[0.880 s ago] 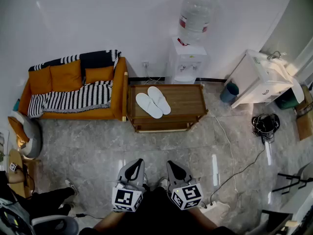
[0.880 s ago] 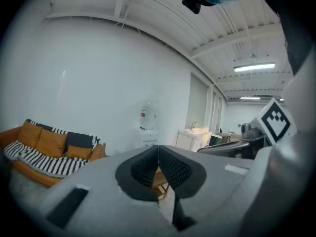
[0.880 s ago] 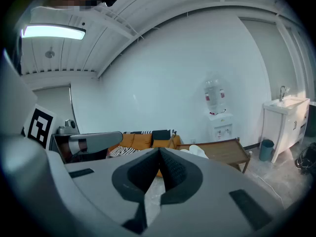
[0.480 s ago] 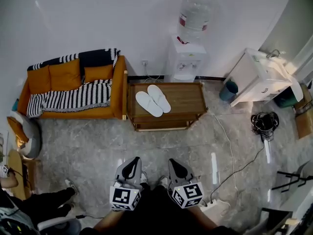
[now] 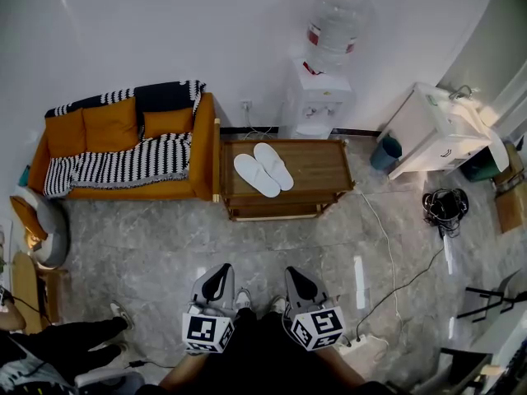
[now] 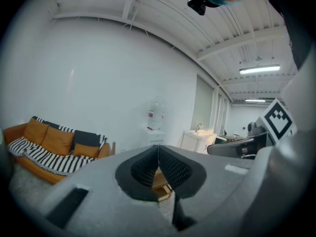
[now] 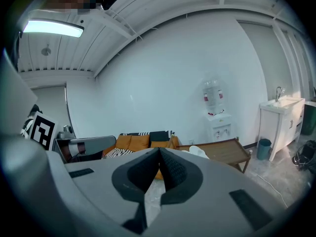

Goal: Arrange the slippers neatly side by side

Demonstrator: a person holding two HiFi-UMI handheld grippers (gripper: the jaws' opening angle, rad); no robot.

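Slippers (image 5: 263,169) unmoved, side by side on the low wooden surface (image 5: 317,171)
Only the view has drifted slightly; left gripper (image 5: 219,271) and right gripper (image 5: 293,275), both closed and empty, hang well apart from them; approach seemingly not begun

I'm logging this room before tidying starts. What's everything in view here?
slippers: two, white, side by side on the table
table: one, brown wood, right of the sofa
sofa: one, orange, far left
blanket: one, black-and-white striped, over the sofa
dispenser: one, white, behind the table
sink unit: one, white, far right
bin: one, blue-grey, beside the sink unit
left gripper: one, grey, bottom of head view, shut, empty
right gripper: one, grey, beside it, shut, empty
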